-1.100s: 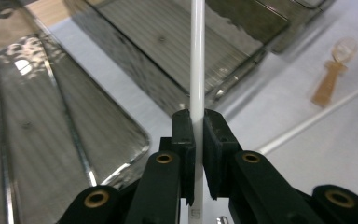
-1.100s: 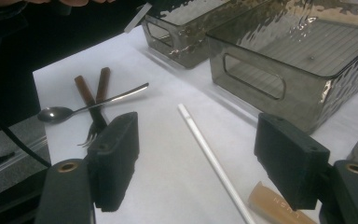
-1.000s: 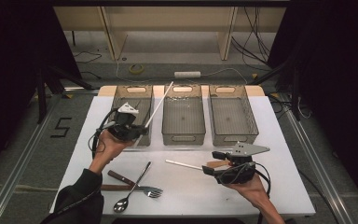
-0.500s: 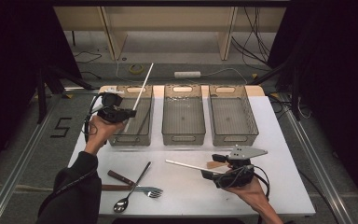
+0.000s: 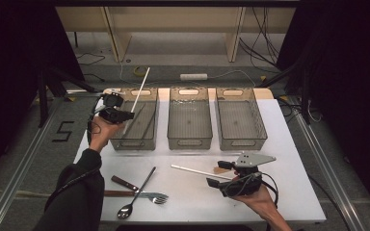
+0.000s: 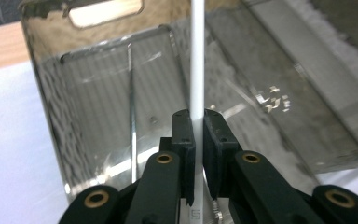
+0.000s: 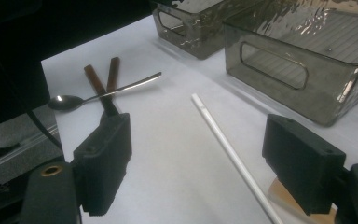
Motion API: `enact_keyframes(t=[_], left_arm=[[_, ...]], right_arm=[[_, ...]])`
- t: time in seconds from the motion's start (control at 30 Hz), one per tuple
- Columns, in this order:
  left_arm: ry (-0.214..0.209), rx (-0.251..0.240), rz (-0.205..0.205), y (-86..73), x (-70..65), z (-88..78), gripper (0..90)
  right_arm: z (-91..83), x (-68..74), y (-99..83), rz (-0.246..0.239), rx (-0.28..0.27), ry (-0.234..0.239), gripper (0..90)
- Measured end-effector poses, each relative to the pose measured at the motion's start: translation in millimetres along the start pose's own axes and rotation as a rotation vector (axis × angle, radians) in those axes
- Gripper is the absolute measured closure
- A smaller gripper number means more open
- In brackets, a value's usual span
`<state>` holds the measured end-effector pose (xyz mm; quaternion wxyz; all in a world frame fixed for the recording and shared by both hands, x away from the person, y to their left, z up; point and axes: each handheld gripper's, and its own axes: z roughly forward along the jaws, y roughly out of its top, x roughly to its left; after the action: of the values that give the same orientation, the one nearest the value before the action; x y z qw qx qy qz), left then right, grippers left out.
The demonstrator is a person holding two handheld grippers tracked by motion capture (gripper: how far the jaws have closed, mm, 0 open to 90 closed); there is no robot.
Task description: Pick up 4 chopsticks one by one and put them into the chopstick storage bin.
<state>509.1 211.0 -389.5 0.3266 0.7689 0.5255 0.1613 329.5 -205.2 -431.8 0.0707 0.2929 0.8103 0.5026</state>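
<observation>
Sorting is in hand: left hand-held gripper (image 5: pixel 125 115) clamps a white stick (image 5: pixel 140 90) over the left bin (image 5: pixel 136 143); next, release inside. Right hand-held gripper (image 5: pixel 221 174) gapes around the second stick (image 5: pixel 197 171).

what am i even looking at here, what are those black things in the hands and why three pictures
A person sits at a white table with a hand-held black claw in each hand. One camera looks down from above; the other two ride on the claws and look along their jaws.

The left claw is shut on a thin white stick, holding it over the leftmost of three clear bins. The right claw is open, its jaws having just widened, with a second white stick lying on the table between them, not gripped.

Near the front edge lie a spoon, a fork and a brown-handled piece.
</observation>
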Motion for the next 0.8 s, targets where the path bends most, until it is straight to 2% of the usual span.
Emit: enact_keyframes(t=[0.3, 0.4, 0.8], left_arm=[[0.043, 0.043, -0.004, -8.4, 6.9, 11.9, 83.1], [0.061, 0.054, 0.009, -10.3, 7.2, 14.5, 83.1], [0.076, 0.107, -0.004, -17.8, 13.2, 26.4, 82.8]], right_arm=[[1.1, 2.5, 0.3, -0.009, 0.005, 0.011, 25.0], [0.9, 2.7, 0.4, -0.011, 0.008, 0.013, 25.0], [1.9, 3.4, 0.6, -0.015, 0.008, 0.02, 25.3]])
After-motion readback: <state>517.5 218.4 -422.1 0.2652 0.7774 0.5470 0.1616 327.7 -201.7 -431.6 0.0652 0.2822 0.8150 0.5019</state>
